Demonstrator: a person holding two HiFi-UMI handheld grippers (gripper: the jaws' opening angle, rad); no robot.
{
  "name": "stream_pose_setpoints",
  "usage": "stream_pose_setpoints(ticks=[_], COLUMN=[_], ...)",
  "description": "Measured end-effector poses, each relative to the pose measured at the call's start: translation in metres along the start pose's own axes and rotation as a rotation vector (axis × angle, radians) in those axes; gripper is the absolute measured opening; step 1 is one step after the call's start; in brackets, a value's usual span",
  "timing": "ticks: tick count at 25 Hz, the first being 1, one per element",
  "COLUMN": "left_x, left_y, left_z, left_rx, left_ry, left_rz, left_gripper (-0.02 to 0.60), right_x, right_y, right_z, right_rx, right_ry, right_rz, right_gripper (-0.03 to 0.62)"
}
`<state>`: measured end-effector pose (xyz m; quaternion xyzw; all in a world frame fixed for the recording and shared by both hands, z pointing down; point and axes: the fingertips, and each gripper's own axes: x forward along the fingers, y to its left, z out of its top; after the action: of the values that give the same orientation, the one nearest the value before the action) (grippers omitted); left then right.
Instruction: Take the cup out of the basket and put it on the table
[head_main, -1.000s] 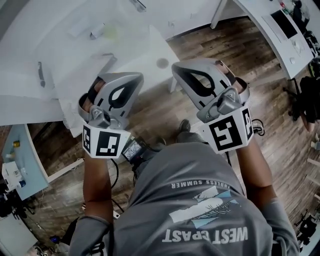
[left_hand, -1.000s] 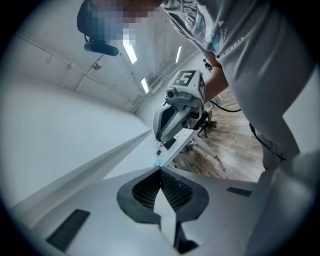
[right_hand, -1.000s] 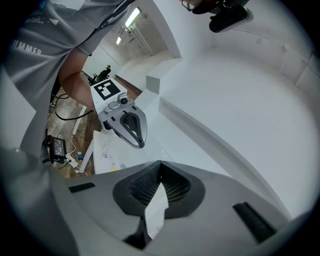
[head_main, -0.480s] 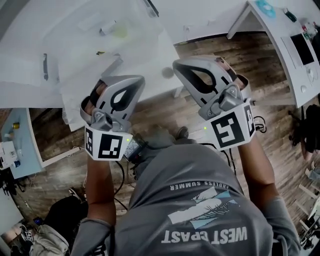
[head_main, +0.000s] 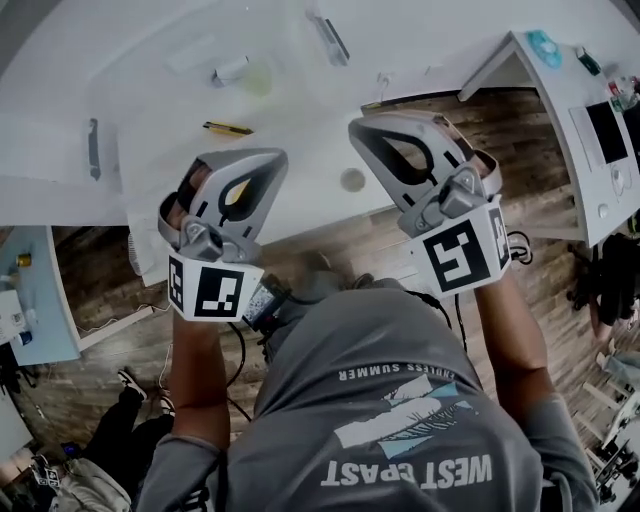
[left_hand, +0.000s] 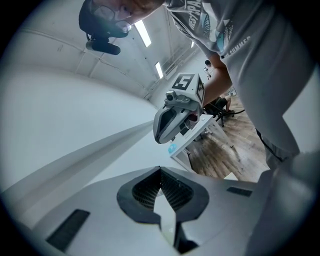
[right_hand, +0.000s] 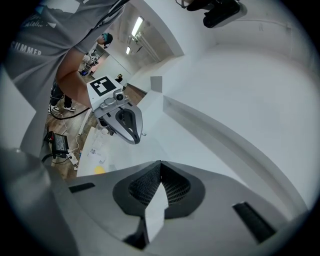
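No cup and no basket show in any view. In the head view both grippers are held up side by side before the person's chest, at the near edge of a white table (head_main: 120, 60). The left gripper (head_main: 268, 158) is shut and holds nothing. The right gripper (head_main: 356, 130) is also shut and holds nothing. In the left gripper view its ribbed jaws (left_hand: 160, 170) meet at the tips, with the right gripper (left_hand: 175, 120) ahead. In the right gripper view the jaws (right_hand: 160, 164) touch, and the left gripper (right_hand: 122, 120) hangs beyond them.
On the white table lie a yellow and black tool (head_main: 228, 128), a dark grey tool (head_main: 93, 148), a small white item (head_main: 230, 72) and a long grey item (head_main: 328, 38). A second white desk (head_main: 590, 120) stands at the right. Wooden floor (head_main: 330, 240) lies below.
The table and the things on it have slid down and right in the head view, closer under the grippers. Both grippers keep their place and stay shut.
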<state>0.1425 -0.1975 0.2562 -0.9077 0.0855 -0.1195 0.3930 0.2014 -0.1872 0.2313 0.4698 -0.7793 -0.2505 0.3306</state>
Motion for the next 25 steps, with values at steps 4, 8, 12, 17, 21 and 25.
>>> stream_pose_setpoints(ticks=[4, 8, 12, 17, 21, 25], left_x=[0.008, 0.010, 0.020, 0.036, 0.054, 0.065], left_y=[0.018, 0.025, 0.036, 0.044, 0.047, 0.048], left_z=[-0.018, -0.026, -0.037, -0.045, -0.050, -0.051], left_rx=[0.022, 0.003, -0.005, -0.038, -0.038, -0.036], left_ry=[-0.005, 0.014, 0.065, 0.138, 0.200, 0.252], left_rz=[-0.006, 0.003, 0.031, 0.074, 0.110, 0.142], left_gripper=[0.008, 0.008, 0.008, 0.008, 0.008, 0.008], right_x=[0.030, 0.050, 0.072, 0.095, 0.112, 0.132], right_y=[-0.016, -0.022, -0.039, -0.053, -0.068, -0.073], right_z=[-0.002, -0.007, -0.011, -0.026, -0.037, -0.048], right_rx=[-0.006, 0.000, -0.016, -0.019, -0.035, -0.069], right_ry=[0.005, 0.016, -0.016, -0.041, -0.077, -0.099], right_rz=[0.000, 0.038, 0.081, 0.161, 0.213, 0.273], right_gripper=[0.011, 0.011, 0.011, 0.011, 0.011, 0.011])
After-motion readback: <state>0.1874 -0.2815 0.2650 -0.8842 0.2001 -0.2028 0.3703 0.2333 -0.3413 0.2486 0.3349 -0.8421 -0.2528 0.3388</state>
